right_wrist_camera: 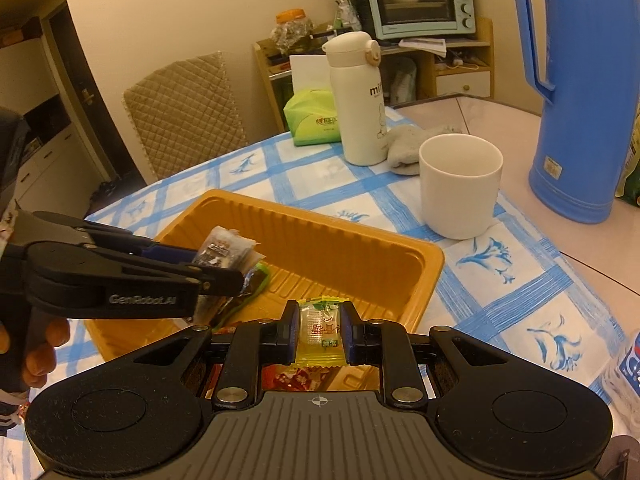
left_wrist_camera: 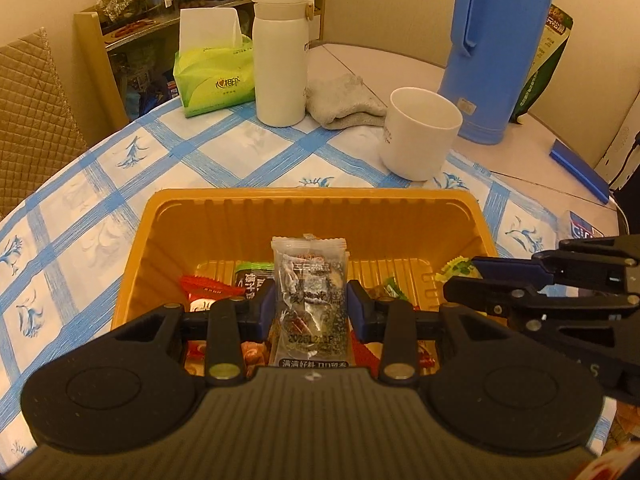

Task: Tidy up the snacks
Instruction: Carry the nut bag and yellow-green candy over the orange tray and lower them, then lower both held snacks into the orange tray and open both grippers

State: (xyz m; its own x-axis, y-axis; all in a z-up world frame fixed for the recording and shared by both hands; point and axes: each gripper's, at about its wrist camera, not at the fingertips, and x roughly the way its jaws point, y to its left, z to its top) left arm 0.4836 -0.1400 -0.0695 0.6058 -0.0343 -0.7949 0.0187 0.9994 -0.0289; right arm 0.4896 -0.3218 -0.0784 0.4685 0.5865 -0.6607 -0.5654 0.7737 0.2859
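Over tray: both grippers, above orange plastic tray (left_wrist_camera: 460, 216) on blue-checked tablecloth (left_wrist_camera: 208, 152)
L gripper (left_wrist_camera: 311, 304): clamped on clear sachet w/ dark snack (left_wrist_camera: 310, 300), held upright
R gripper (right_wrist_camera: 320, 330): pinching yellow candy packet (right_wrist_camera: 320, 334) over tray's near end
Tray: several wrapped snacks (left_wrist_camera: 208, 286) inside
Behind: white cup (left_wrist_camera: 420, 132), blue jug (left_wrist_camera: 496, 48)
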